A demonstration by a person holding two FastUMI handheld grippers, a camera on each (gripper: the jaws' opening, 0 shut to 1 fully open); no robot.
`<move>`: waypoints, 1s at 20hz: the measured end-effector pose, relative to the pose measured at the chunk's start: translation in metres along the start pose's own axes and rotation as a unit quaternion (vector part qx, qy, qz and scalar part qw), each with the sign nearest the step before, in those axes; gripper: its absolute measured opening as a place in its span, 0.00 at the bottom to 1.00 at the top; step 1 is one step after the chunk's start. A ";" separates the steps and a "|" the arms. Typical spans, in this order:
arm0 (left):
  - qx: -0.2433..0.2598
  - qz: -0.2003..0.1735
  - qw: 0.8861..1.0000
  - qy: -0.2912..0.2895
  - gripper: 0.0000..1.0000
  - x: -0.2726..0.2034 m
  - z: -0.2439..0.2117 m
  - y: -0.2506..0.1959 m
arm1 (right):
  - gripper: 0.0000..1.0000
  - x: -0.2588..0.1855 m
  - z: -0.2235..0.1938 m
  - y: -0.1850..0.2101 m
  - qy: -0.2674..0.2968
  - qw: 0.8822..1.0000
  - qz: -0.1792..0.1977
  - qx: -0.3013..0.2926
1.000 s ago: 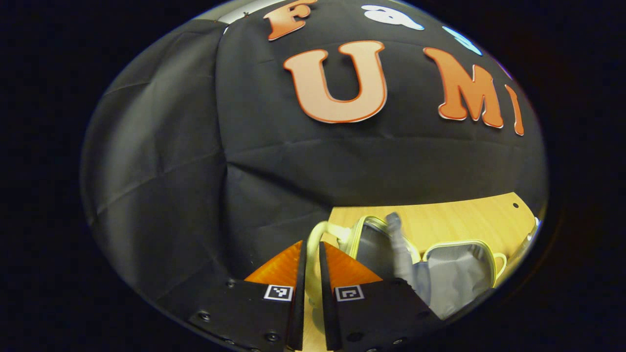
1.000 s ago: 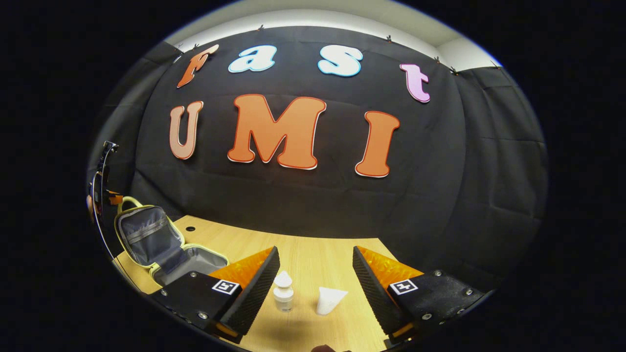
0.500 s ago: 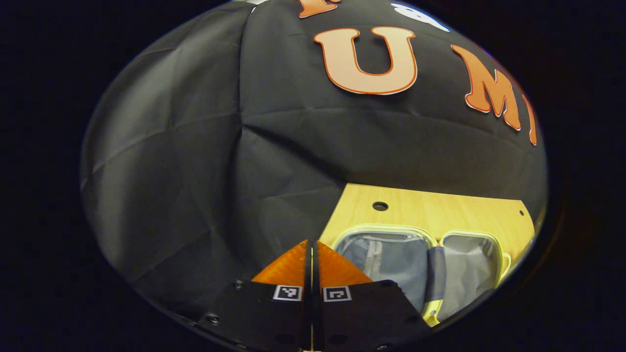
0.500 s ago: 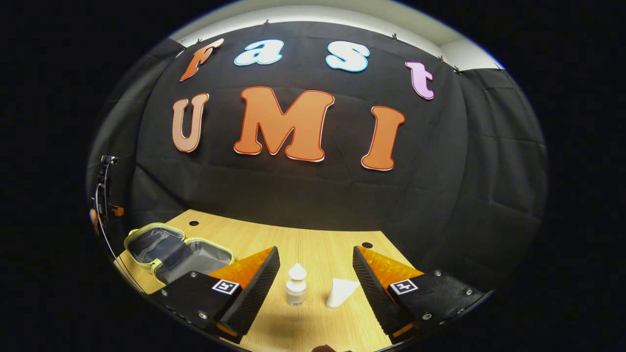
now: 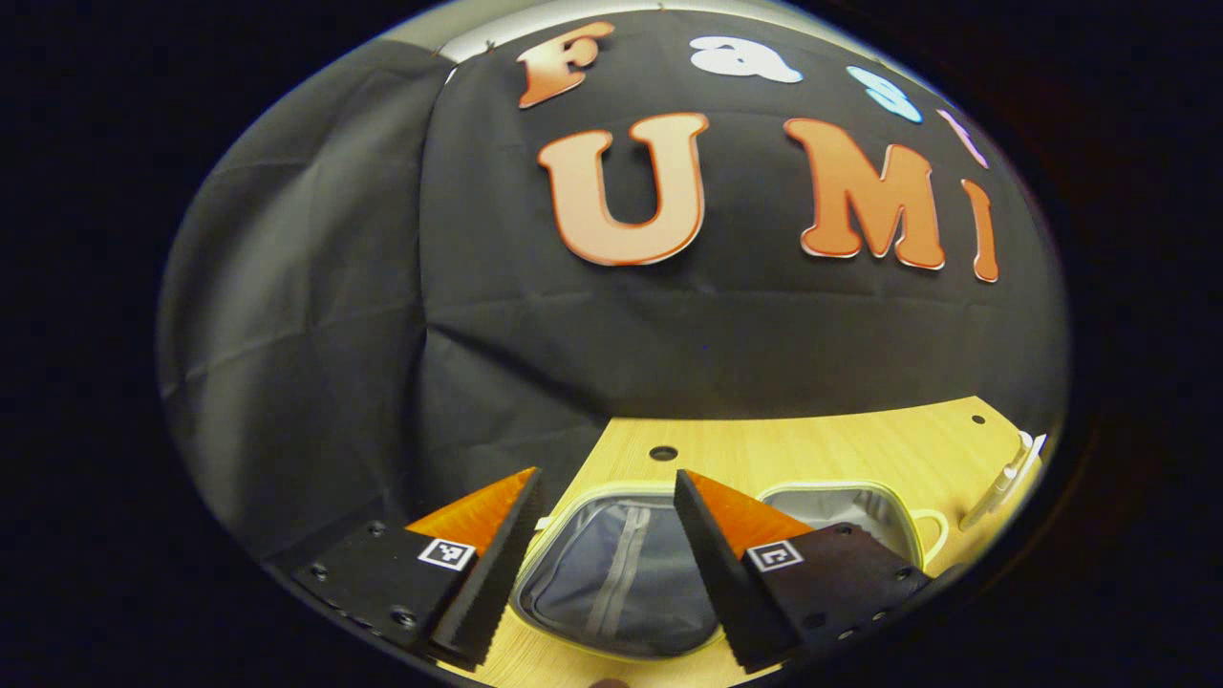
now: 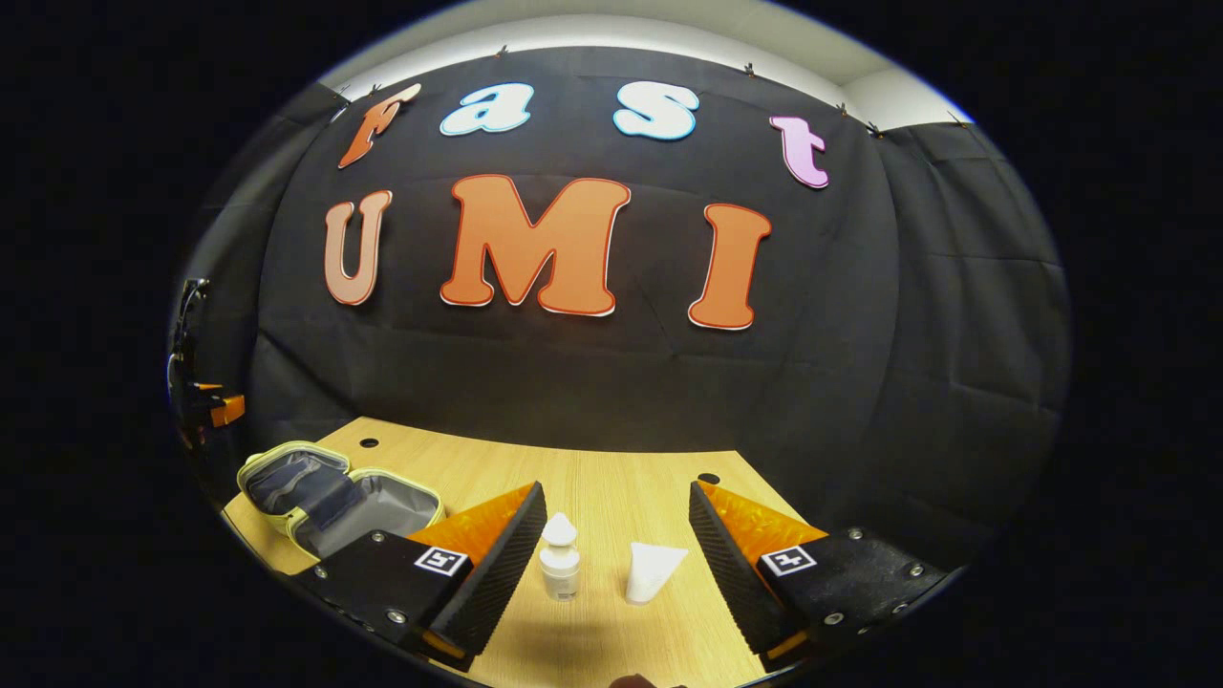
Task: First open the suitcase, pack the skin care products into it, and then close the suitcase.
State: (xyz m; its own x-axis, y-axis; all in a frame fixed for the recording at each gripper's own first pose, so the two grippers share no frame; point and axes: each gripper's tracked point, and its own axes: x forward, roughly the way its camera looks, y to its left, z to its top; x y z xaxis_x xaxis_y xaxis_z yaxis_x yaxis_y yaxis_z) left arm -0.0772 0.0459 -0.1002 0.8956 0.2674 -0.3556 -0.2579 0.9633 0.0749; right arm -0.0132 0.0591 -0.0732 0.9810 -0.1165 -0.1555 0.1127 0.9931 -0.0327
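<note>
The small pale-yellow suitcase lies open and flat on the wooden table, both grey-lined halves facing up with nothing inside. My left gripper hovers open over its near half, touching nothing. In the right gripper view the suitcase sits at the left. A white bottle with a pointed cap and a white tube stand on the table between the fingers of my open right gripper, which is clear of both.
The left gripper's orange parts show at the far left edge of the right gripper view. Cable holes are cut into the tabletop near the black cloth wall. Pale items lie at the table's right edge, too small to identify.
The suitcase lid, upright with my left gripper shut on its handle a second ago, now lies flat. The left gripper let go, pulled back and opened. The right gripper barely moved.
</note>
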 end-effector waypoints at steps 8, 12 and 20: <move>0.007 -0.053 0.995 -0.086 0.96 -0.055 0.077 -0.124 | 0.96 0.014 0.008 -0.028 -0.037 0.999 0.017 0.012; 0.023 -0.084 0.990 -0.112 0.96 -0.078 0.091 -0.195 | 0.96 0.023 0.004 -0.040 -0.044 0.999 0.020 0.020; 0.041 -0.152 0.978 -0.140 0.99 -0.106 0.113 -0.303 | 0.96 0.032 0.003 -0.058 -0.057 0.998 0.029 0.015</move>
State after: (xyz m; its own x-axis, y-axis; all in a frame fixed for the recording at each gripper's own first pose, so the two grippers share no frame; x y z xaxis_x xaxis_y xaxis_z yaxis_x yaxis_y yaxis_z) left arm -0.0530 -0.2712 0.0201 0.9935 -0.0456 -0.1041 0.0545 0.9949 0.0846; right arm 0.0117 -0.0026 -0.0734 0.9974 -0.0579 -0.0423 0.0582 0.9983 0.0037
